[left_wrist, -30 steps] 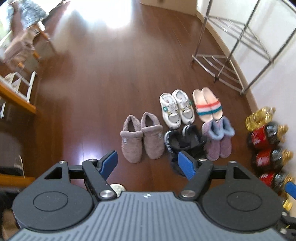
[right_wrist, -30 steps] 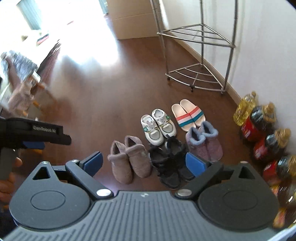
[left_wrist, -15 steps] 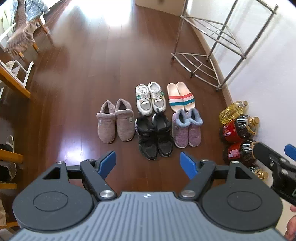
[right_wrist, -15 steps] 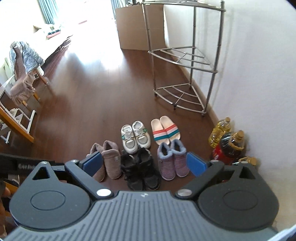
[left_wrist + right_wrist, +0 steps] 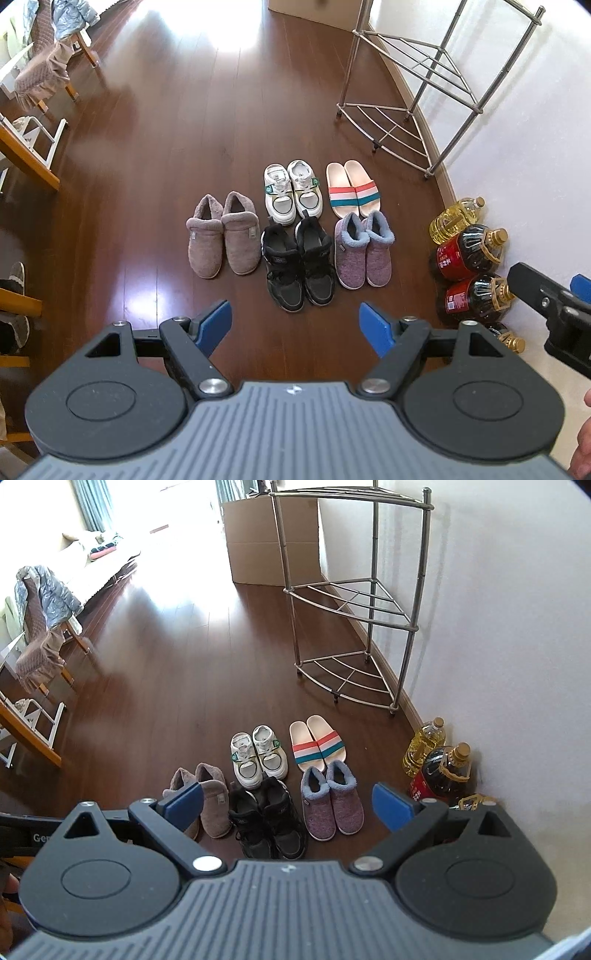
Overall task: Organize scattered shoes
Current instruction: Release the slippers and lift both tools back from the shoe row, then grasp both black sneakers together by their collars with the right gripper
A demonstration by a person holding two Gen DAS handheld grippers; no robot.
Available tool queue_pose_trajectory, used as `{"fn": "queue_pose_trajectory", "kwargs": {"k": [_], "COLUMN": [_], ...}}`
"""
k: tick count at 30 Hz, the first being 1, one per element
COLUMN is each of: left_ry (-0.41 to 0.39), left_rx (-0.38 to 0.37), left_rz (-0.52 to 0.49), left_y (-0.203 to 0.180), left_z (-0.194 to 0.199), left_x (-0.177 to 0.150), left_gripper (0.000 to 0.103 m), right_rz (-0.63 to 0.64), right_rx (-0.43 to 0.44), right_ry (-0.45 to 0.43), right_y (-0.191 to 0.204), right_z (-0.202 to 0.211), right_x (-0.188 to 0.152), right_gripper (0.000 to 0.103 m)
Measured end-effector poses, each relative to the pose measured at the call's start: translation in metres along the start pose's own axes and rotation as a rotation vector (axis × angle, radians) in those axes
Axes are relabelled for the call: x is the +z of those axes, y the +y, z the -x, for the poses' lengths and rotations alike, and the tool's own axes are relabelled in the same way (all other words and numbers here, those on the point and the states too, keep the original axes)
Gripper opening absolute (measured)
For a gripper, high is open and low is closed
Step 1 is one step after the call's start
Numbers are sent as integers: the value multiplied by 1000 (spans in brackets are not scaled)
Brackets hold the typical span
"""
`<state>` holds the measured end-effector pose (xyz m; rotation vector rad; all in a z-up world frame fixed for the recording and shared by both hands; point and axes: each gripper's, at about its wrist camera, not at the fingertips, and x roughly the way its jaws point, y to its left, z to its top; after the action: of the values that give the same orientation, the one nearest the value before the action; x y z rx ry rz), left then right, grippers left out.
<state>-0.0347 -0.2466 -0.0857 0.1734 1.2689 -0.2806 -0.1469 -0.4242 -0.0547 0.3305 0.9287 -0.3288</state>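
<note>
Fuzzy brown slippers (image 5: 207, 801) half hidden behind right gripper (image 5: 288, 806) finger, both grippers spread wide and empty, left gripper (image 5: 295, 326) above black sneakers (image 5: 297, 264), lowest oil bottle (image 5: 511, 338) possibly cut off.

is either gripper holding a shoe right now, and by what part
Nothing is held. The left gripper and right gripper are both open and empty, above the paired shoes on the dark wooden floor.

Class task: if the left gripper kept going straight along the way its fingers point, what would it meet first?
Probably the black sneakers. They lie on the floor centred ahead of the open left gripper, with nothing between; depth is uncertain.
</note>
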Motion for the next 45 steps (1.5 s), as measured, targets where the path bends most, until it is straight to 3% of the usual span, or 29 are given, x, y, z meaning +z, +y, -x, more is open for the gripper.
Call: {"fn": "queue_pose_trajectory", "kwargs": {"k": [13, 21, 23, 29, 37, 41, 45], "left_ry": [18, 16, 19, 79, 102, 92, 95], "left_rx": [13, 34, 69, 80, 133, 145, 154], "left_rz": [42, 28, 33, 72, 22, 19, 41], "left_y": [-7, 27, 43, 89, 118, 127, 134], "left_z": [-18, -51, -67, -136, -252, -311, -380], "left_x": [13, 19, 21, 41, 72, 78, 80], "left_gripper": [78, 79, 78, 78, 78, 78, 78], "right_rz": [27, 13, 18, 32, 52, 137, 230], "right_rx": [32, 44, 52, 77, 105, 140, 146], "right_ry": [10, 85, 119, 224, 331, 361, 414], "right_y": [-5, -1, 6, 29, 57, 79, 93], "right_z": [-16, -63, -95, -189, -312, -424, -536], "right_x": [13, 15, 13, 9, -2, -40, -81], "right_gripper": [97, 97, 95, 85, 85, 81, 70]}}
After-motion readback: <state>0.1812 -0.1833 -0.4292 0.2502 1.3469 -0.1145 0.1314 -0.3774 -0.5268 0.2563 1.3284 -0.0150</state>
